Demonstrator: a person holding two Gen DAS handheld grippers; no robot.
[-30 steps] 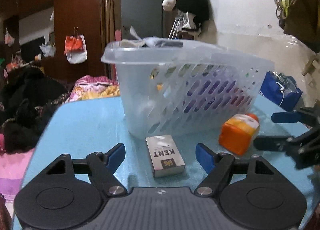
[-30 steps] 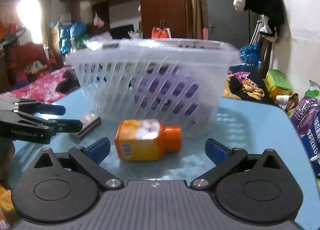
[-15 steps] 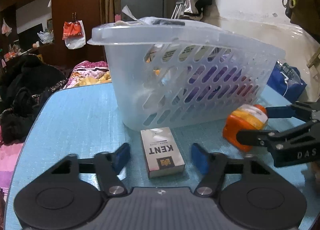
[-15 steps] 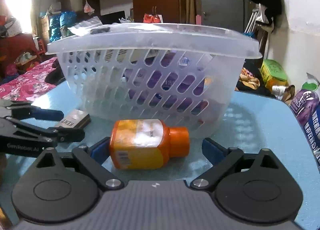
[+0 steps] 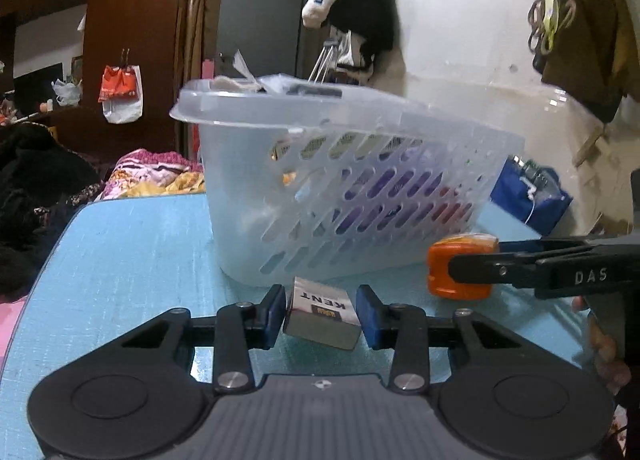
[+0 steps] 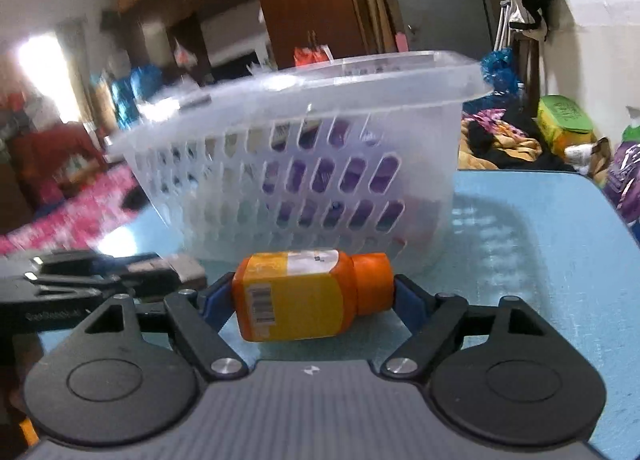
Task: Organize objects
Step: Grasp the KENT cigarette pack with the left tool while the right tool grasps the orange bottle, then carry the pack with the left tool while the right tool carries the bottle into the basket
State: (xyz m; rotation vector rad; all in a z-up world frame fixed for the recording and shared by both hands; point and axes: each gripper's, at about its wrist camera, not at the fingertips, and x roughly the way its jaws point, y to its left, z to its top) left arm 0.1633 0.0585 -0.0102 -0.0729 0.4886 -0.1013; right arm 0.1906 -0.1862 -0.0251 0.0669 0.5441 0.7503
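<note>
A clear slotted plastic basket (image 5: pixel 360 195) holding several items stands on the blue table (image 5: pixel 132 260); it also shows in the right wrist view (image 6: pixel 320 163). My left gripper (image 5: pixel 321 314) is shut on a white KENT cigarette pack (image 5: pixel 322 316), tilted just above the table in front of the basket. My right gripper (image 6: pixel 310 300) is shut on an orange bottle (image 6: pixel 308 294) lying sideways, base to cap between the pads. The bottle (image 5: pixel 460 268) and right gripper show at the right of the left wrist view. The left gripper (image 6: pixel 120 280) shows at the left of the right wrist view.
A blue bag (image 5: pixel 528 195) sits behind the basket by the white wall. Clothes hang on the wall above (image 5: pixel 352 7). Clothes and bedding lie beyond the table's left edge (image 5: pixel 148 175). A green box (image 6: pixel 564 123) and purple packets (image 6: pixel 624 179) lie off the table's right side.
Both grippers moved forward and closed, the left on the cigarette pack, the right on the orange bottle. Both objects now look lifted slightly off the table.
</note>
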